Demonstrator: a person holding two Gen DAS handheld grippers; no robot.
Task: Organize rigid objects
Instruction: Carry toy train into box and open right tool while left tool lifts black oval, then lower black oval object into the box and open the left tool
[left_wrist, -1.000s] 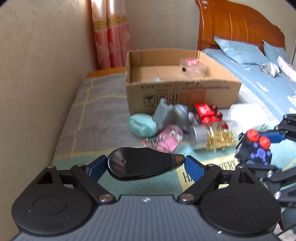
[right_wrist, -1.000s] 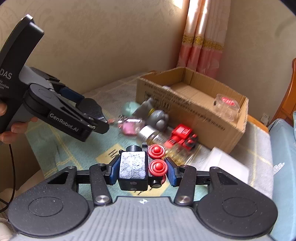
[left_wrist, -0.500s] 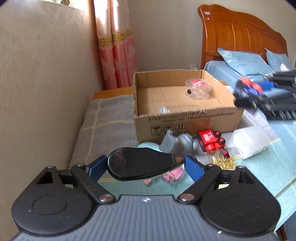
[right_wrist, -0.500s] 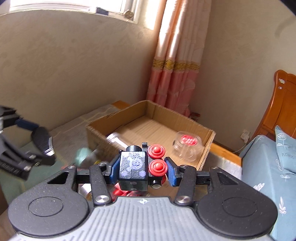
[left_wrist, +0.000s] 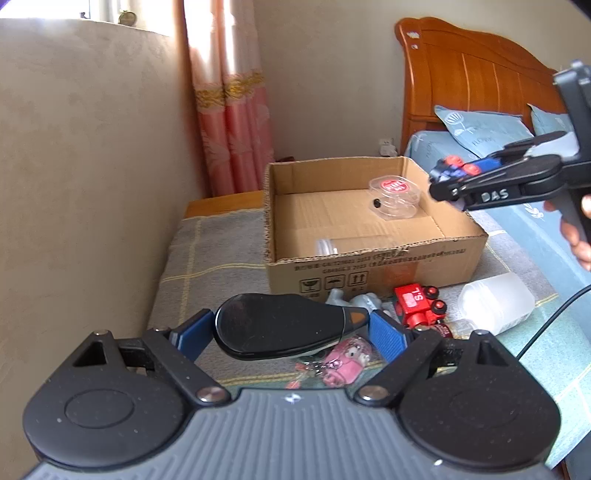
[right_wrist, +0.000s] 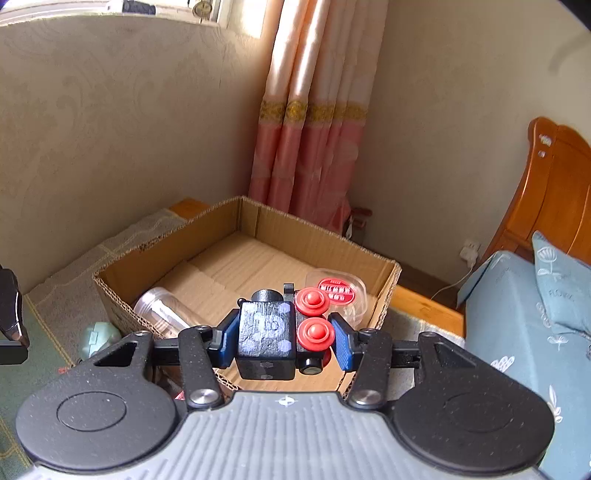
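Observation:
My left gripper (left_wrist: 288, 326) is shut on a black oval object (left_wrist: 280, 325), held above the loose toys in front of the cardboard box (left_wrist: 369, 258). My right gripper (right_wrist: 282, 338) is shut on a black toy train (right_wrist: 266, 332) with red wheels (right_wrist: 314, 332). It hangs over the near right part of the cardboard box (right_wrist: 147, 266). From the left wrist view, the right gripper (left_wrist: 454, 173) sits above the box's right rim. Inside the box are a clear round container with a red lid (right_wrist: 336, 290) and a clear jar (right_wrist: 162, 310) lying on its side.
A red toy train (left_wrist: 417, 302), a grey toy (left_wrist: 354, 299), a pink toy (left_wrist: 347, 358) and a white translucent container (left_wrist: 495, 302) lie in front of the box. A mint object (right_wrist: 99, 338) lies at the box's corner. Wall to the left, bed (right_wrist: 517, 314) and wooden headboard (left_wrist: 472, 74) to the right.
The right gripper carried the black toy train up from beside the loose toys to above the box. The left gripper rose a little, still gripping the black oval object.

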